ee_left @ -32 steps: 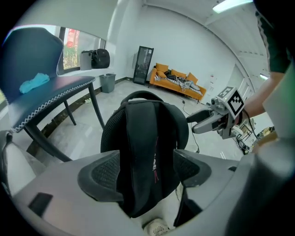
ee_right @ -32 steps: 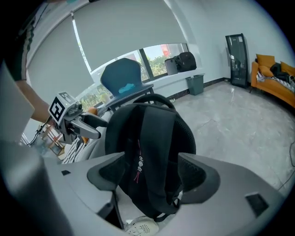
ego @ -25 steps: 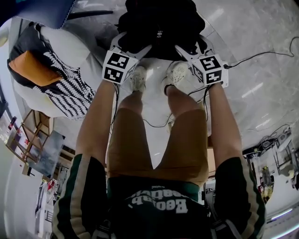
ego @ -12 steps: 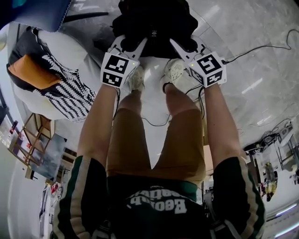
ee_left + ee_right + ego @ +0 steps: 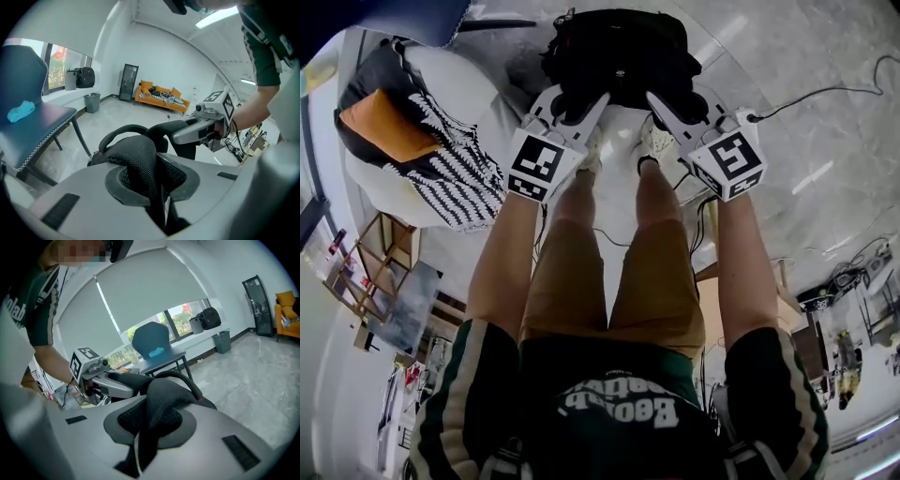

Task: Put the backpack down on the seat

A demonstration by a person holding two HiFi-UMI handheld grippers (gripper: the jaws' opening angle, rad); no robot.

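Counted: two grippers, left gripper (image 5: 572, 101) and right gripper (image 5: 679, 99), jaws just closed narrow, each clamping one of two mesh straps (image 5: 140, 161) of one black backpack (image 5: 619, 47) hanging directly ahead; one blue chair (image 5: 152, 341) beyond.

From the head we look steeply down onto the backpack (image 5: 619, 56) at frame top. Both gripper cameras sit close behind their fingers (image 5: 70, 201), angled toward each other across its strap (image 5: 140, 159); both show the chair (image 5: 37, 126).

One backpack (image 5: 619, 56); two grippers (image 5: 579, 101) (image 5: 677, 98); one chair (image 5: 33, 126); one orange sofa (image 5: 161, 96).
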